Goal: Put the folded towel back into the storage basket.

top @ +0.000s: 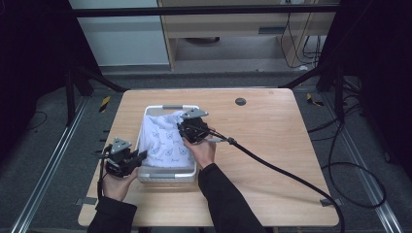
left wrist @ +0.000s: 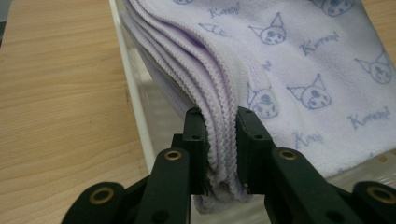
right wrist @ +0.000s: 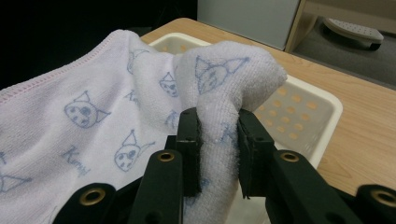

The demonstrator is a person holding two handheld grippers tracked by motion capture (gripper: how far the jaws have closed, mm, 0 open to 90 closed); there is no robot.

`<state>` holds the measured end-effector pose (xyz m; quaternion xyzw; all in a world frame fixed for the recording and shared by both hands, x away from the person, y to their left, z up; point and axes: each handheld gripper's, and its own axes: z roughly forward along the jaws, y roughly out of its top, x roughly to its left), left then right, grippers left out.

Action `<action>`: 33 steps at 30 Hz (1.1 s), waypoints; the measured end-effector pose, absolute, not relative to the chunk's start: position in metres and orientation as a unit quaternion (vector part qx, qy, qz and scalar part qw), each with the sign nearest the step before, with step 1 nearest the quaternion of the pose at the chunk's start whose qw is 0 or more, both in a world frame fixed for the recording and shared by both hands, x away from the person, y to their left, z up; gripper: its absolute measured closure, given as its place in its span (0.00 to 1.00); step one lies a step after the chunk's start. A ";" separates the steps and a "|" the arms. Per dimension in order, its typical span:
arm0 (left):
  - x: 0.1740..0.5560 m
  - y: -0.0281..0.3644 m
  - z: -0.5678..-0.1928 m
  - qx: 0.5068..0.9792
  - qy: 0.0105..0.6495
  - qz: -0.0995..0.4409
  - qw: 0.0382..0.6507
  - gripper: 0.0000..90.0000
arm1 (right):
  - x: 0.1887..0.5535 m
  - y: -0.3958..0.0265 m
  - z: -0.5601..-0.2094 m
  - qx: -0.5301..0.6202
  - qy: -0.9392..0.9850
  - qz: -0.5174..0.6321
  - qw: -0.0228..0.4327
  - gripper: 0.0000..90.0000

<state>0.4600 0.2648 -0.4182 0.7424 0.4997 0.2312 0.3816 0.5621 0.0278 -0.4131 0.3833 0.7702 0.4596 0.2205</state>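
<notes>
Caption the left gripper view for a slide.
Left gripper clamped on the folded edges of a lilac printed towel beside the white basket.

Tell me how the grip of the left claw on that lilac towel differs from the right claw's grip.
The left claw pinches several stacked, stitched edges of the towel, while the right claw squeezes a bunched hump of it. The left claw sits at the near left corner of the white basket, low by the rim; the right claw is over the basket's middle. Both are shut on the same cartoon-printed towel.
</notes>
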 end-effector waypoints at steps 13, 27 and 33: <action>0.465 0.261 -0.430 0.749 0.506 0.223 0.366 0.83 | 0.566 0.028 -0.426 0.388 0.777 0.444 0.219 0.80; 0.463 0.262 -0.425 0.739 0.506 0.239 0.376 0.67 | 0.568 0.024 -0.430 0.385 0.784 0.430 0.228 0.63; 0.457 0.263 -0.415 0.732 0.495 0.249 0.397 0.67 | 0.563 0.013 -0.417 0.379 0.778 0.442 0.237 0.52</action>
